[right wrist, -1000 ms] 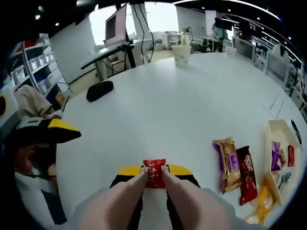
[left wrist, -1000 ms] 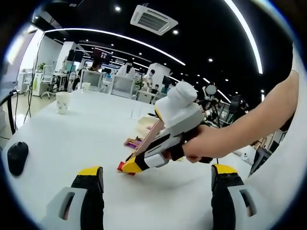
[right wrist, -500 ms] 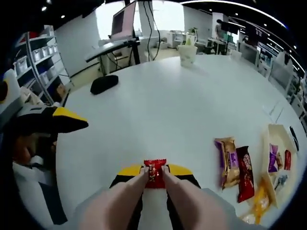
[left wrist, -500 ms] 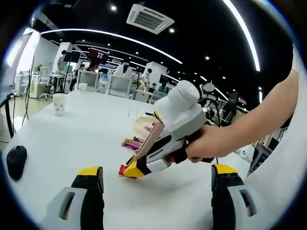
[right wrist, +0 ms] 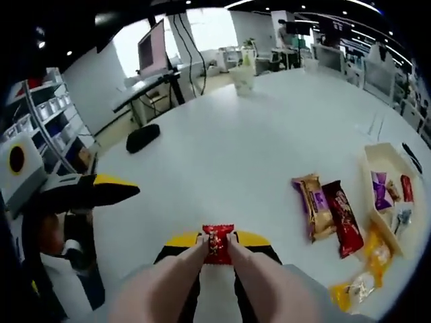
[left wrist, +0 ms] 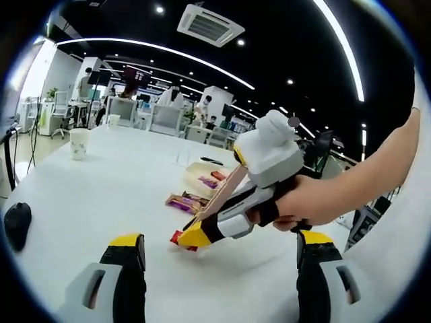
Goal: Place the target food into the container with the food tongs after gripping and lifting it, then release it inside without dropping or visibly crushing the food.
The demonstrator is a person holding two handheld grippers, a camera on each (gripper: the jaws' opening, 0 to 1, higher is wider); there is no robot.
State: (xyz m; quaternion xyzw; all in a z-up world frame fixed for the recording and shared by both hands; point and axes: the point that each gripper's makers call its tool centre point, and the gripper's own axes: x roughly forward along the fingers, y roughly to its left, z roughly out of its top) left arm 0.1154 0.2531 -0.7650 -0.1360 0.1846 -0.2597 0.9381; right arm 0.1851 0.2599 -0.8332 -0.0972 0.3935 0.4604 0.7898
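A white bench (right wrist: pixel 222 155) carries a black mouse (right wrist: pixel 143 137) at its far left, a paper cup (right wrist: pixel 242 79) at the far edge, snack packets (right wrist: pixel 330 208) lying side by side at right, and a shallow tray (right wrist: pixel 377 195) beyond them.

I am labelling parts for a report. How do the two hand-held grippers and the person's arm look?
The left hand-held gripper has grey jaws with black pads and yellow tips. The right hand-held gripper has a white and grey body, black parts, yellow tips and beige tong blades. The arm is bare, without a visible sleeve.
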